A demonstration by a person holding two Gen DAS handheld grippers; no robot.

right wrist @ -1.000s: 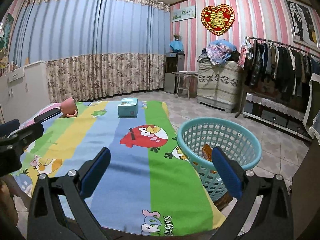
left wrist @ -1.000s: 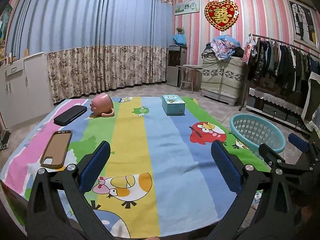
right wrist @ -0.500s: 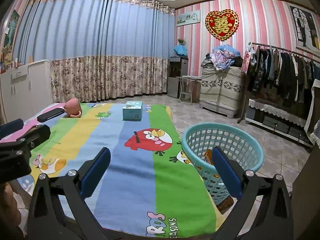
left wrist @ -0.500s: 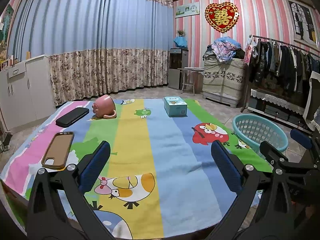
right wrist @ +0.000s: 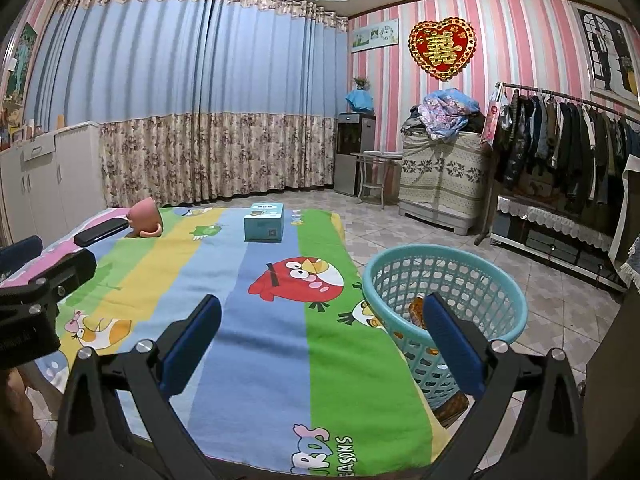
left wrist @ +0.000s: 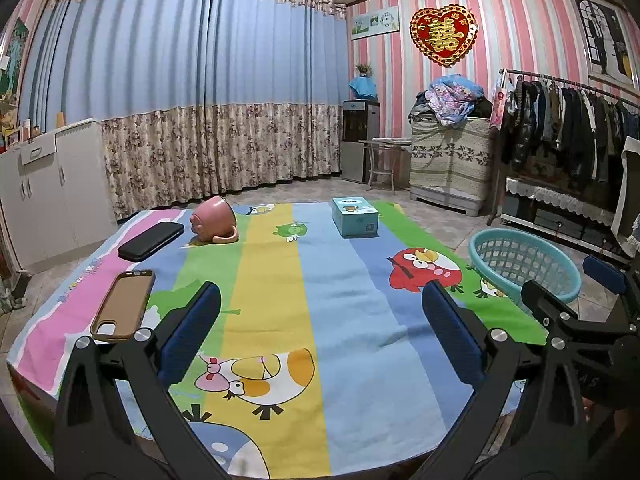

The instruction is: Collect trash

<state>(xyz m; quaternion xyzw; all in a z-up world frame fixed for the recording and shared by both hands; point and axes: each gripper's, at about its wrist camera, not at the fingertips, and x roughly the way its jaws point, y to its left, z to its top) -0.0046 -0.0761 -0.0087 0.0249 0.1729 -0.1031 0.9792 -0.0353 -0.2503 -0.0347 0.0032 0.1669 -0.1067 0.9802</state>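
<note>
Both cameras had risen and drawn back from the teal basket [right wrist: 444,276], which stood beside the table [left wrist: 280,320] with orange trash [right wrist: 418,312] inside. Left gripper [left wrist: 320,344] and right gripper [right wrist: 322,344] hung spread, empty; scanning the cloth first seemed wise.

This is a lived-in room of a home, part bedroom, part storage. Long blue pleated curtains with a floral beige lower band [left wrist: 192,92] cover one wall, and pink-and-white striped wallpaper [left wrist: 512,32] covers the other, hung with a red and gold heart-shaped double-happiness ornament [left wrist: 443,36]. A metal rail crowded with dark hanging coats [left wrist: 568,120] runs along the right side, beside a cloth-draped cabinet piled with folded bedding [left wrist: 452,152]. White cupboards [left wrist: 52,184] stand at the left. A striped cartoon-bird blanket [left wrist: 272,300] spreads in the foreground over a tiled floor [right wrist: 560,312].
</note>
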